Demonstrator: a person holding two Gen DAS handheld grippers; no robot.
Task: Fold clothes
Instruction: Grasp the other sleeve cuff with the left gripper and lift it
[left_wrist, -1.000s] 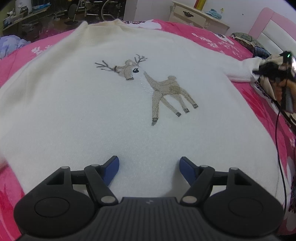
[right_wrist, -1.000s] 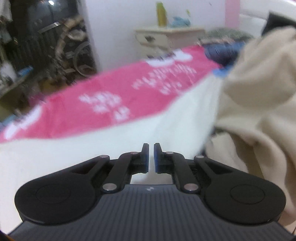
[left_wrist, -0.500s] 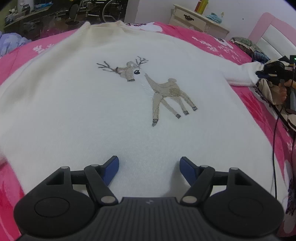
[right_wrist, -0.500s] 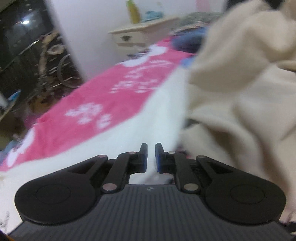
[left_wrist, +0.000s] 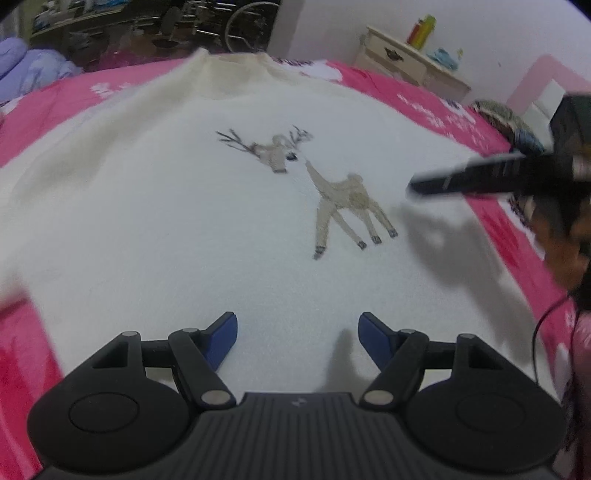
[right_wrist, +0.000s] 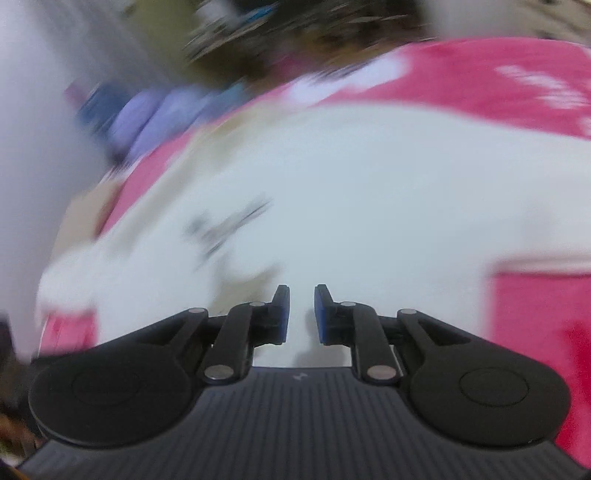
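The left wrist view is fairly sharp and shows what the other does not: a white sweater spread flat, front up, across a pink bedspread, with an embroidered deer on its chest and the collar at the far edge. Beyond the bed stand a cream nightstand with bottles on top, a pink headboard and, at the far left, a lilac bundle. In that view the right gripper reaches in from the right as a dark blurred bar above the sweater's right side, casting a shadow on the knit, with the person's hand behind it. The right wrist view is heavily smeared; it gives only white fabric below, pink bedspread around it and a streak of the deer stitching, but it alone shows that gripper's fingers from behind. The right gripper has just been opening: its blue pads stand a narrow slit apart with nothing between them. The left gripper hovers over the sweater's near hem, its jaws spread wide and empty; whether its tips touch the cloth cannot be told.
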